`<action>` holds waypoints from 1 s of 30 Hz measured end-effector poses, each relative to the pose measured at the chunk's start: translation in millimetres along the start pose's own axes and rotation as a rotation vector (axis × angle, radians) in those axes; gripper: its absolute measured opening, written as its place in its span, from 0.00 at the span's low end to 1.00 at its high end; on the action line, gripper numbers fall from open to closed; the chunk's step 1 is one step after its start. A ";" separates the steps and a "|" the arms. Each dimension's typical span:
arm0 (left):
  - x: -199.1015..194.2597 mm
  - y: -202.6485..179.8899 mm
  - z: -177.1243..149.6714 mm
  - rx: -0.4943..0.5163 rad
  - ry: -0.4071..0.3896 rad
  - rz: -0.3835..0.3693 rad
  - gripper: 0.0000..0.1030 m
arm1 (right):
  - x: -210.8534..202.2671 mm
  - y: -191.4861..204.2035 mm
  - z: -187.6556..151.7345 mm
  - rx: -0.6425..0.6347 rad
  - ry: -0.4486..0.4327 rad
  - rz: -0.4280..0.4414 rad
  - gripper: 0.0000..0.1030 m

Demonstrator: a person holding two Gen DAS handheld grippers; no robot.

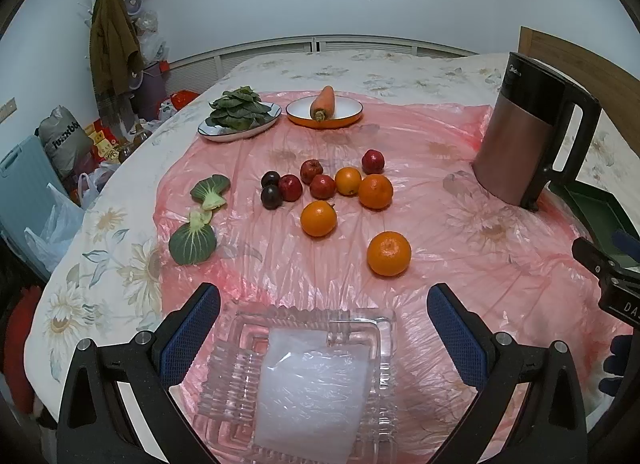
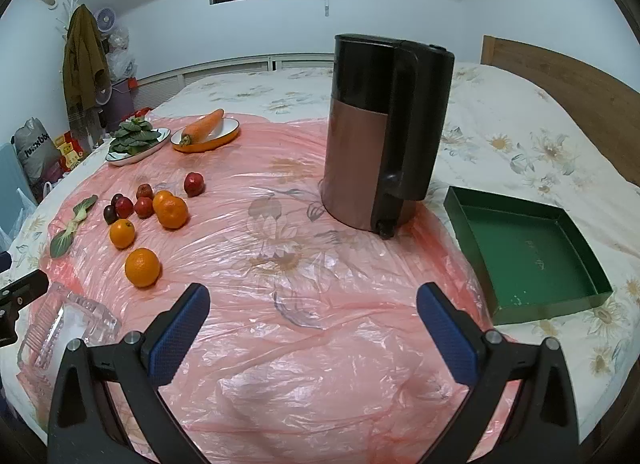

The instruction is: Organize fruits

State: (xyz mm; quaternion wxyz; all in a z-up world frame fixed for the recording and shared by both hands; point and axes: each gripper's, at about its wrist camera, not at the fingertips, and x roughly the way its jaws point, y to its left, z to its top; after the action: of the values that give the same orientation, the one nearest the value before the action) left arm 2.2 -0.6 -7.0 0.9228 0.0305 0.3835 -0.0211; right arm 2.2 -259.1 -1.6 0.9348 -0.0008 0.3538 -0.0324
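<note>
Pink sheet [image 1: 400, 324] on bed | oranges [image 1: 389, 253] round, no long axis | left claw [image 1: 323, 318], right claw [image 2: 313, 314] both agape, empty

Upright kettle [image 2: 384, 136], carrot [image 1: 323, 102] on a plate [image 1: 348, 114], perhaps spinach [image 1: 239, 108].

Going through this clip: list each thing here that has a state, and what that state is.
left gripper: open, empty
right gripper: open, empty
glass dish: no fruit, white sheet inside
green tray: empty
kettle: upright, lid closed
carrot: on orange-rimmed plate
oranges: loose on plastic sheet
</note>
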 end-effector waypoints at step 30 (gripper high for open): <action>3.1 19.3 -4.9 -0.063 0.011 -0.043 0.99 | 2.2 1.1 -8.7 0.028 0.016 0.057 1.00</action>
State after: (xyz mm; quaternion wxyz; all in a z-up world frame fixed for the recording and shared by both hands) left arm 2.1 19.0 -11.9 0.9205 -0.0066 0.3896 -0.0285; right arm -1.8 -257.9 -9.6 0.9324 0.0225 0.3605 -0.0106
